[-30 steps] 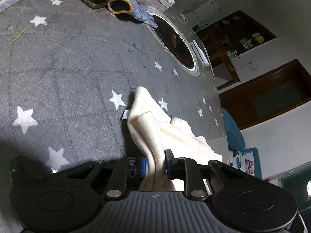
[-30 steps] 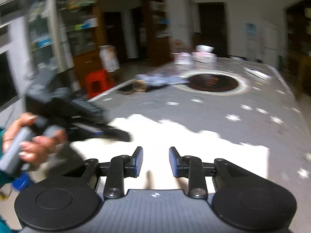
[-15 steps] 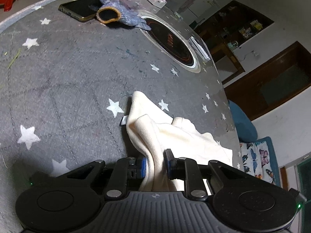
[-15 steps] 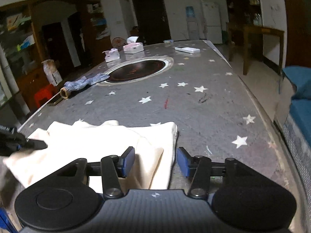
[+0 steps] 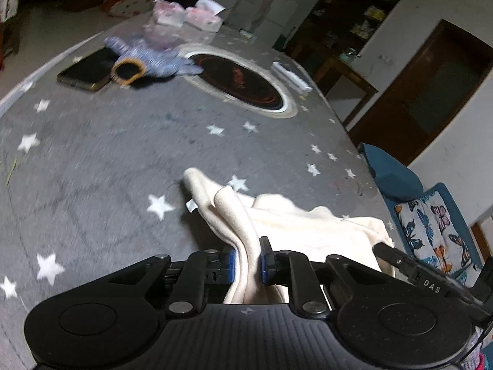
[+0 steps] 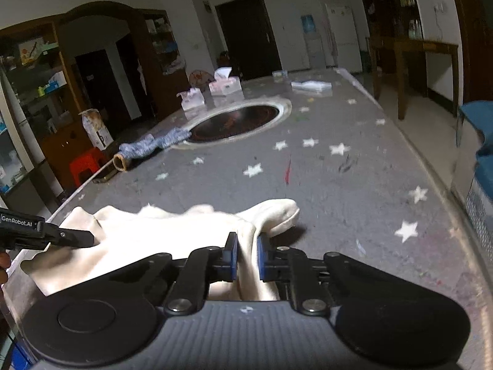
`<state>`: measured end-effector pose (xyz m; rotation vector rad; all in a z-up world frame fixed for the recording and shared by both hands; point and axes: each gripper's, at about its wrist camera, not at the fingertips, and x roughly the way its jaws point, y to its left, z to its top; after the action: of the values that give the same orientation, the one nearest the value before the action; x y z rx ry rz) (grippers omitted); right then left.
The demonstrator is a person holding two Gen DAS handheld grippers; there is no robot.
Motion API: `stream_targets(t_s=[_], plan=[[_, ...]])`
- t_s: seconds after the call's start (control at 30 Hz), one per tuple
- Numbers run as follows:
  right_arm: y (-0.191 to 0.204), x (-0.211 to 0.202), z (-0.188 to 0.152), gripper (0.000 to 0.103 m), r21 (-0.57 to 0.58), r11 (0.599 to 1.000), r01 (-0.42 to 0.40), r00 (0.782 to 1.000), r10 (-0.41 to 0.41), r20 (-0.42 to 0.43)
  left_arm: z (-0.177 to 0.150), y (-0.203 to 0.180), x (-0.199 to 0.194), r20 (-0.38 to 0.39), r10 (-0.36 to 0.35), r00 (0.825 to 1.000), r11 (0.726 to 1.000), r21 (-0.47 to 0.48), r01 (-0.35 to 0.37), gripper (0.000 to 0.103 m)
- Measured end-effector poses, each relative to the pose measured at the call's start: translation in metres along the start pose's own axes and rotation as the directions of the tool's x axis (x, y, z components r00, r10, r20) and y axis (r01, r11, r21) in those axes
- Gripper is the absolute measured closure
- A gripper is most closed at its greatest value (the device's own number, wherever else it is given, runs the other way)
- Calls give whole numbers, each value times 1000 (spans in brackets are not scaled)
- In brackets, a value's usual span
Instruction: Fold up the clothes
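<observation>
While the cream garment lies bunched on the grey starred table, the left gripper pinches one fold between its fingers, and the right gripper clamps another fold likewise.

1. Cream garment disappears between the left gripper's fingers, its lower edge hidden.
2. Far tabletop smears with blur.
3. Phone sits half under the glove.
4. A hand is cut by the frame edge.
</observation>
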<state>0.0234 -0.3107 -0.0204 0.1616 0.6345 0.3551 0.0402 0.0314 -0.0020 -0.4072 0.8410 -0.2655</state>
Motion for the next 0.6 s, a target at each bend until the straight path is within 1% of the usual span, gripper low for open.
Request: stream_targets(t_s=[0.23, 0.6], plan=[[7, -21, 21, 93, -41, 999, 2, 998, 1, 65, 17, -25, -3, 24, -26, 999, 997, 77, 24, 89], [-12, -37, 46, 93, -67, 995, 80, 990, -72, 119, 38, -69, 16, 10, -59, 998, 986, 155, 57, 89]])
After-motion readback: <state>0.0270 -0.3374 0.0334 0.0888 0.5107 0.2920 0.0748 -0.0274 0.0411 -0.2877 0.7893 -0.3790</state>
